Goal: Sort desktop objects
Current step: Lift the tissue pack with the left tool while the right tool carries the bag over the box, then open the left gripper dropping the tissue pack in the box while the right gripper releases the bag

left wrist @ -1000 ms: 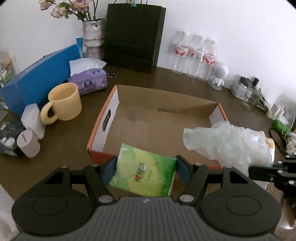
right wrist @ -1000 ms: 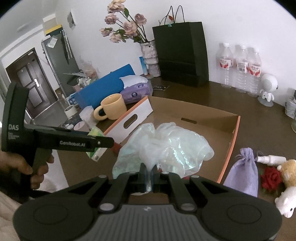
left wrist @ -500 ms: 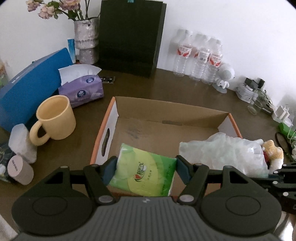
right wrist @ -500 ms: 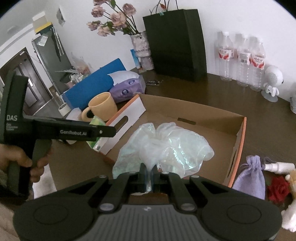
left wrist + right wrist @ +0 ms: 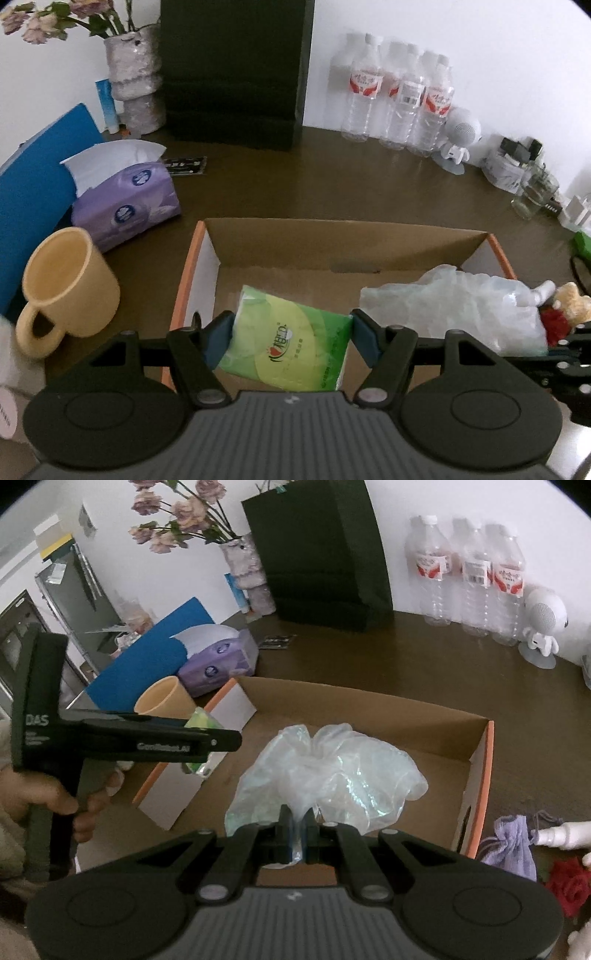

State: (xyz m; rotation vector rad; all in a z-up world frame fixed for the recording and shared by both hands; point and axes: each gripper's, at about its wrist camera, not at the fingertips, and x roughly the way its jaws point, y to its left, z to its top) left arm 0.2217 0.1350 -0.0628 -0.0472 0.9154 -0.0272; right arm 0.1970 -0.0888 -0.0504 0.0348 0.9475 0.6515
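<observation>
Cardboard, orange-edged, the open box (image 5: 207, 258) holds nothing settled yet. The left claw (image 5: 290, 334) grips a green tissue packet (image 5: 286, 343) above it; the right claw (image 5: 297, 832) pinches a crumpled clear plastic bag (image 5: 332, 771) likewise. Left on the surface: yellow mug (image 5: 66, 286), purple pouch (image 5: 511, 843).

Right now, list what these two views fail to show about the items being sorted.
- Cardboard box floor: in both views the near part is hidden behind the gripper bodies and held items.
- Green tissue pack: in the left wrist view its lower edge is hidden by the gripper body; in the right wrist view mostly behind the left gripper.
- Plastic bag: contents unreadable through crumpled film.
- Plush toy: half hidden by the bag.
</observation>
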